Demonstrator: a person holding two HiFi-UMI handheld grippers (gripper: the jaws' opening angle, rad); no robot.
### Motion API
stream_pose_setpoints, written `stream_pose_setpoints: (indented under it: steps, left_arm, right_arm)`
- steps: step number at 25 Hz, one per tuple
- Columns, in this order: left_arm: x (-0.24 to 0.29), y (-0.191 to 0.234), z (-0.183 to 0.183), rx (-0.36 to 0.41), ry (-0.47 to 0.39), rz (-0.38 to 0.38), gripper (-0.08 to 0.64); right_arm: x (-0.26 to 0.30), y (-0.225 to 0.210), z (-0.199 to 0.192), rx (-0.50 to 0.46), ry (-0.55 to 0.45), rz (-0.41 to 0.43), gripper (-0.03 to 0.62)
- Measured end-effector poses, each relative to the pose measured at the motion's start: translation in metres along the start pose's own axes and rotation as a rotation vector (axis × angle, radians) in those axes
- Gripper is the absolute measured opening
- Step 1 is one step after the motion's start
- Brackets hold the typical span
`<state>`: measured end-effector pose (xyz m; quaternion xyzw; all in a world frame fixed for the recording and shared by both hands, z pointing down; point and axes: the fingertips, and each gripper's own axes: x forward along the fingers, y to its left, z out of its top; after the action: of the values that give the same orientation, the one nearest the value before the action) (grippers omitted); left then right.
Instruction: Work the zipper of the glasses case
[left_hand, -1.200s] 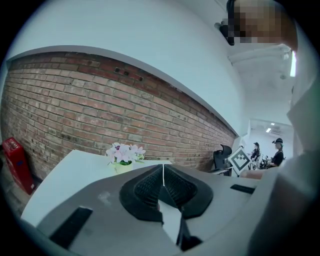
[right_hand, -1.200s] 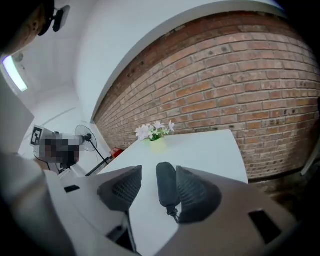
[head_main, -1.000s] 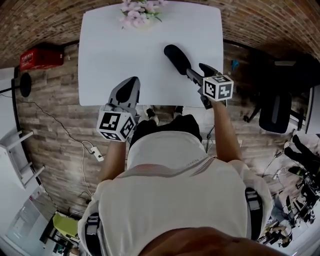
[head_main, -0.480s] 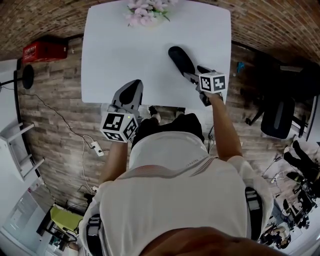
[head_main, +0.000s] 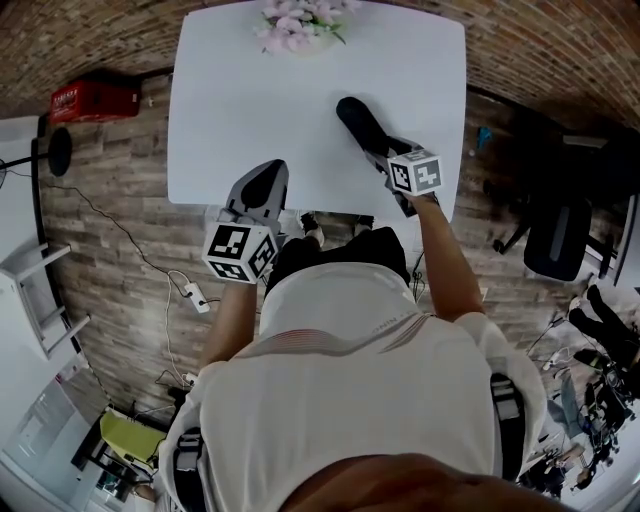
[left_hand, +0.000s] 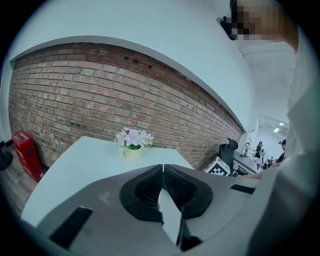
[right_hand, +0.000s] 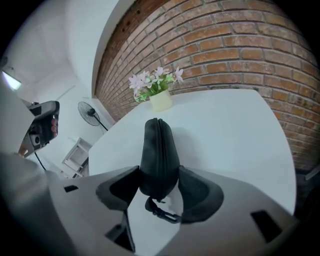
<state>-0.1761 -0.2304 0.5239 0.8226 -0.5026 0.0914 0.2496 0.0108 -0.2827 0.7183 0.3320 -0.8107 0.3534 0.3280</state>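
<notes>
— Locating the glasses case: where does it sit?
— On the white table, right of centre. It is a black, elongated case. Its far end points toward the flower pot at the table's far edge. In the right gripper view the zipper runs along the top of the case, toward the camera.
— State of the right gripper?
— Its jaws straddle the near end of the case. They have just been closing, and both pads now rest against the sides of the case. A black loop hangs from that end and lies on the table between the pad bases.
— State of the left gripper?
— Its jaws are pressed together with nothing between them. In the head view it sits over the near edge of the table, left of the case and well apart from it.
— Does the left gripper touch the case?
— No.
</notes>
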Motion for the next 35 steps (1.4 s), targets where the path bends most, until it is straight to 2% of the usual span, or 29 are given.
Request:
stream_pose_setpoints:
  steps: [10,16,27,32,35]
  left_arm:
    - [-0.009,-0.003,0.021,0.033,-0.052,-0.027,0.020]
    - [-0.009,-0.015,0.055,0.051,-0.127,-0.085,0.020]
    - [-0.017,-0.054,0.133,0.121,-0.276,-0.204,0.020]
    - [-0.018,-0.069,0.152,0.055,-0.315,-0.310,0.021]
    - [-0.014,-0.083,0.156,-0.024,-0.309,-0.421,0.044]
  right_arm:
    - [-0.044,0.017,0.032,0.003,-0.181,-0.008,0.287]
    - [-0.112,0.038,0.083,0.009,-0.369,0.020,0.286]
    - [-0.242,0.093,0.164,-0.070,-0.676,0.086,0.287]
    - [-0.273,0.109,0.178,-0.082,-0.750,0.149,0.286]
    - [-0.282,0.118,0.184,-0.063,-0.781,0.228,0.285]
